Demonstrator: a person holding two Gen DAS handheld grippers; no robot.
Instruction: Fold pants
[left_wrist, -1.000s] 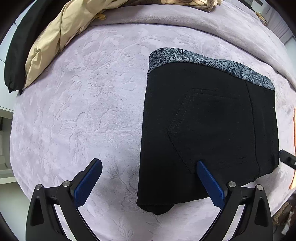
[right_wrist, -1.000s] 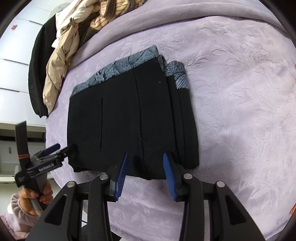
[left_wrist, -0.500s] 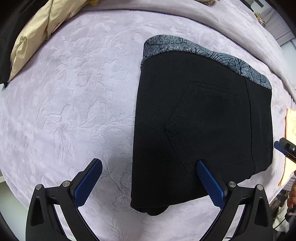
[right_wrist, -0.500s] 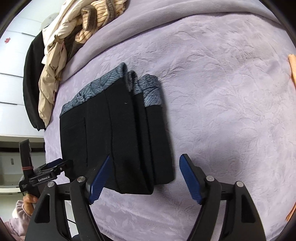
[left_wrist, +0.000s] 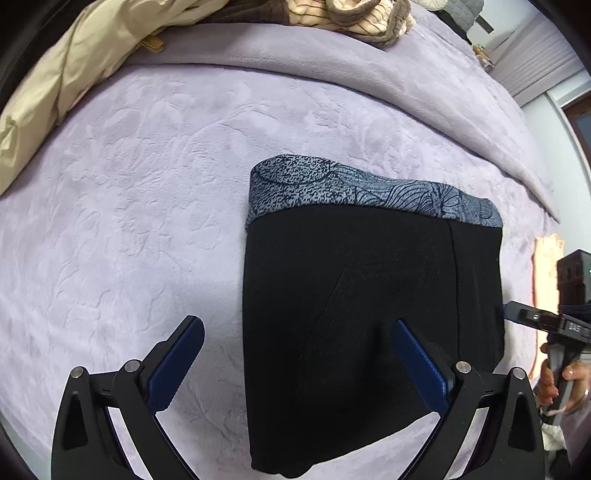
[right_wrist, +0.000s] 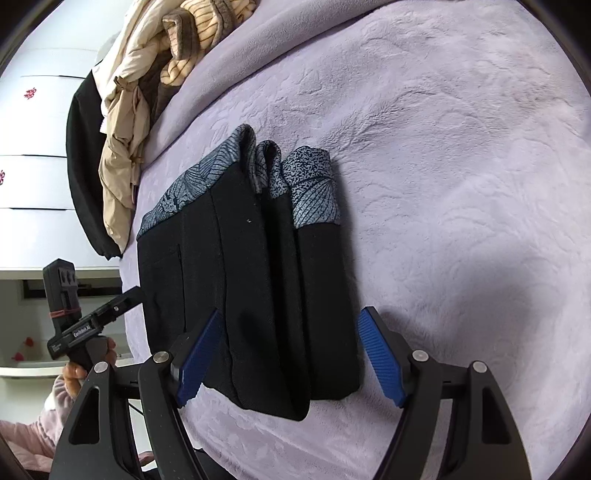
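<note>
Black pants folded into compact rectangle, lying flat on lavender embossed bedspread. Grey-blue leaf-print waistband at far end, away from both cams. Rear pocket stitching visible on top layer in left wrist view. Right wrist view shows stacked layers along the right side, w/ three waistband folds bunched at the far corner.

Left gripper spread wide, nothing between the pads. Left pad over bare bedspread, right pad over the black fabric; near-left edge of pants falls between the two. Contact w/ cloth: can't tell.

Right gripper also spread wide, holding nothing. Straddles near end of the folded stack: left pad over the black fabric near middle of bundle, right pad just beside bundle's right edge, over bedspread.

Each gripper seen from the other cam at opposite sides of the pants: left gripper tip close to bundle's left edge, right gripper tip close to right edge, each w/ a hand on the handle.

Pile of clothes at far edge of bed: beige jacket, striped cream garment, black garment. White drawers beyond. Peach-coloured item on bedspread right of pants.
</note>
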